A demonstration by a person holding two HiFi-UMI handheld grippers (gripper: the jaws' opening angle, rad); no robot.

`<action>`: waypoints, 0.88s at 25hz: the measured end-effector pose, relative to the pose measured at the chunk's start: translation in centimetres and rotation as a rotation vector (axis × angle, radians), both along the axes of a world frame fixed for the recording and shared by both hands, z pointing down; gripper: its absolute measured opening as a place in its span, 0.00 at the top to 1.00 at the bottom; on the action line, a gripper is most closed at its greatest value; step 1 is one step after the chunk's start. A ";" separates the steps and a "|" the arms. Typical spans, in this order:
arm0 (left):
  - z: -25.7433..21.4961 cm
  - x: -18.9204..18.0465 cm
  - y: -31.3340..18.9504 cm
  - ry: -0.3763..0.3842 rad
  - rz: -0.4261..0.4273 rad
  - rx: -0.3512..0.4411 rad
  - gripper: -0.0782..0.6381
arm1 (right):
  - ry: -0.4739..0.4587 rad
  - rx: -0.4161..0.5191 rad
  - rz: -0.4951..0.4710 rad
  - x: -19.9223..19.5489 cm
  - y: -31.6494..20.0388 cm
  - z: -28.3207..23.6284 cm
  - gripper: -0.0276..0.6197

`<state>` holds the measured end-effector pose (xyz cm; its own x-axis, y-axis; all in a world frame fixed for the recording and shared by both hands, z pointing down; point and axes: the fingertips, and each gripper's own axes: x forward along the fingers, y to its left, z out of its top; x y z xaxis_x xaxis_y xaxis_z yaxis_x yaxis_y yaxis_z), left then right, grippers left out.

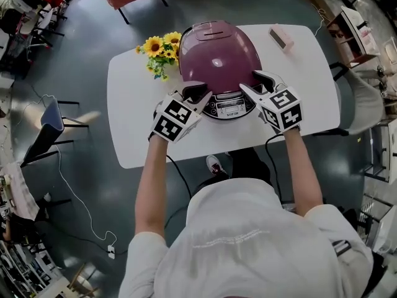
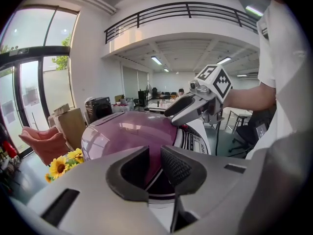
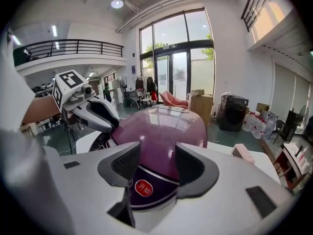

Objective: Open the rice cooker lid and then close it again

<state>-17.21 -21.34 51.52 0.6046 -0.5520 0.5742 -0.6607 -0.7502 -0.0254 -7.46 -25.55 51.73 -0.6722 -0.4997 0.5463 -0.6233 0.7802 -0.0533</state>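
Head view: the cooker (image 1: 217, 58) sits closed on the counter (image 1: 130, 104), flowers (image 1: 161, 48) beside it. My left gripper (image 1: 197, 95) and right gripper (image 1: 254, 82) flank its front panel.

Left gripper view: I see jaws narrowly apart, pinching nothing, with the lid beyond.

Right gripper view: jaws spread wide, with a red button (image 3: 143, 187) showing between them.
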 end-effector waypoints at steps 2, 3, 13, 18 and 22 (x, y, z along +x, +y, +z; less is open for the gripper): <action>0.0 -0.1 0.1 0.002 0.010 -0.004 0.78 | 0.005 0.002 -0.015 -0.1 0.1 0.2 0.63; 0.0 -0.1 0.1 0.003 0.013 -0.004 0.78 | -0.004 -0.002 -0.017 -0.1 0.1 0.2 0.62; 0.1 0.0 0.2 -0.022 0.027 -0.017 0.78 | -0.027 -0.026 -0.014 0.0 0.1 0.4 0.63; 0.2 -0.1 0.2 -0.058 0.001 0.016 0.78 | -0.025 -0.021 -0.017 0.0 0.0 0.4 0.62; 0.3 0.0 0.1 -0.045 0.002 0.011 0.78 | -0.033 -0.020 -0.011 0.0 -0.1 0.6 0.62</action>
